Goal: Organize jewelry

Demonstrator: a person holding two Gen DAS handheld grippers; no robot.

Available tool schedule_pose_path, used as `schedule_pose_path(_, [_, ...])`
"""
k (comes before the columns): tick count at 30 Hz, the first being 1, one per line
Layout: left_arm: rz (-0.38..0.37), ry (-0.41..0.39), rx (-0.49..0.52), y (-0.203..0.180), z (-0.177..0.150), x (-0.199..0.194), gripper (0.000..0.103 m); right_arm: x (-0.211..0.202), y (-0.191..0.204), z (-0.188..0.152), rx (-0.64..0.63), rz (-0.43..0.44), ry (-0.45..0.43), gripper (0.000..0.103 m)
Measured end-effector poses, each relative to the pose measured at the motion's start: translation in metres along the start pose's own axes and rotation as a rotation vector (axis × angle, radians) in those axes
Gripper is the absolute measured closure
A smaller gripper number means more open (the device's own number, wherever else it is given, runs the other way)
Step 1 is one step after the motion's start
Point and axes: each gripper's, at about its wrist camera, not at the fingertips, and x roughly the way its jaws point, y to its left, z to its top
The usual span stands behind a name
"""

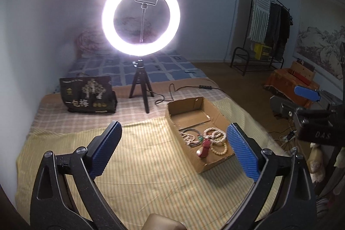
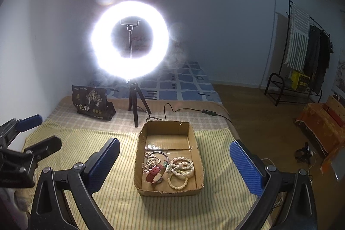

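Left wrist view: left tongs (image 1: 173, 144) spread wide, nothing between the blue pads, hovering over the striped yellow bedcover (image 1: 133, 165). Cardboard box (image 1: 195, 108) sits on the bed to their right, open top. Jewelry all in its near half: cream bead bracelets (image 1: 216, 139), a red-strap watch (image 1: 204, 147), dark cord loops (image 1: 189, 132). Far half of the box bare. Right tongs (image 1: 308, 94) show at the frame's right edge; the body reads "D A S".

Right wrist view: right tongs (image 2: 174, 160) also wide apart, empty, box (image 2: 168, 128) centred between the fingers. Metal bangle (image 2: 160, 153) lies behind the watch (image 2: 155, 172). Black pouch (image 2: 92, 104) behind, printed "一包梅"; smaller print unreadable. Lit ring light (image 2: 129, 40) on a tripod beside it.
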Motion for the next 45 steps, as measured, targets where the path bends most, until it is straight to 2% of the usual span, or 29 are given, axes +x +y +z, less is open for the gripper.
schedule_pose_path(4, [0.016, -0.016, 0.006, 0.002, -0.01, -0.006, 0.003, 0.004, 0.007, -0.006, 0.001, -0.004, -0.009, 0.0])
schedule_pose_path(9, [0.041, 0.011, 0.041, 0.002, -0.018, -0.001, 0.003, 0.01, 0.009, -0.015, 0.028, -0.008, -0.026, 0.0])
schedule_pose_path(15, [0.05, 0.02, 0.062, 0.002, -0.026, -0.001, 0.002, 0.015, 0.014, -0.021, 0.005, 0.001, -0.03, 0.0])
schedule_pose_path(30, [0.089, 0.001, 0.035, 0.008, -0.03, -0.013, 0.0, 0.008, 0.014, -0.028, 0.032, -0.001, -0.06, 0.0])
schedule_pose_path(45, [0.095, -0.01, 0.02, 0.012, -0.031, -0.016, 0.0, 0.011, 0.014, -0.03, 0.024, -0.02, -0.057, 0.0])
